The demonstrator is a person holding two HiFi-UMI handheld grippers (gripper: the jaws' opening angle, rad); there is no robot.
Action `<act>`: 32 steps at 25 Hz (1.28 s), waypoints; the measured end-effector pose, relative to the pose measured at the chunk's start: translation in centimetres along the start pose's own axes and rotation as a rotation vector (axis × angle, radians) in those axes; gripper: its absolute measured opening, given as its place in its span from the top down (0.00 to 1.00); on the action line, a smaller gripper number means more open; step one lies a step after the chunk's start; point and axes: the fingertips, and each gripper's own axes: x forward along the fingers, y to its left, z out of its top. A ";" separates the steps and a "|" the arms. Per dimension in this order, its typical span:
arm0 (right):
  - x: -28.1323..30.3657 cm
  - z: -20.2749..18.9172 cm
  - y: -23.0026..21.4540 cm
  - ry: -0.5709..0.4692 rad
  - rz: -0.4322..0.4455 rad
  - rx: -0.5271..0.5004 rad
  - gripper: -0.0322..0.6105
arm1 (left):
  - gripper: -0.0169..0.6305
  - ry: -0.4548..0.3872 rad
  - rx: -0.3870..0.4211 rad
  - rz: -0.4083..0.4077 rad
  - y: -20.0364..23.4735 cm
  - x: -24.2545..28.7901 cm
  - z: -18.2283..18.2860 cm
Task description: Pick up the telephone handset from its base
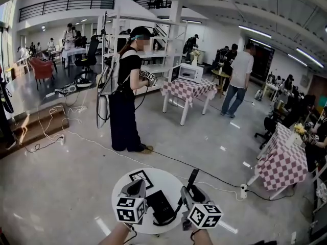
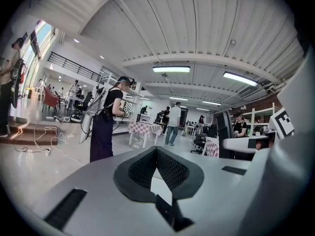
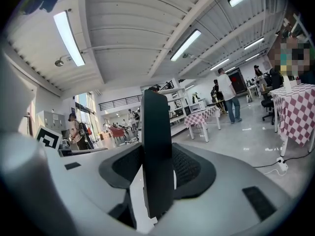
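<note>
The single black handset (image 1: pixel 192 179) is off its base, standing nearly upright above the round white surface (image 1: pixel 166 180). It is clamped in the jaws of the right gripper (image 1: pixel 190 191). In the right gripper view the handset (image 3: pixel 156 146) rises as a dark slab between the two ribbed pads, which press on its sides. The right gripper (image 3: pixel 157 167) is therefore partly closed around it.

The one black base (image 1: pixel 159 206) lies on the surface between the two grippers, just left of the handset. Any print on it is too small to read.

The left gripper (image 1: pixel 138 184) is near the base's left side. In its own view the left gripper (image 2: pixel 156 152) has its pads meeting at the tips, with nothing between them.

Each gripper carries one cube with black-and-white square markers, and one flat marker card (image 1: pixel 141 177) lies on the surface behind the base.

Farther off are two tables with red-checked cloths (image 1: pixel 189 88) (image 1: pixel 283 163). A person with a backpack rig (image 1: pixel 125 93) stands on the glossy floor.
</note>
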 end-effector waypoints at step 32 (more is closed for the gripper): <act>-1.7 -1.4 -0.8 -0.016 -0.026 0.010 0.63 | 0.95 0.026 0.038 -0.040 -1.6 0.0 -1.3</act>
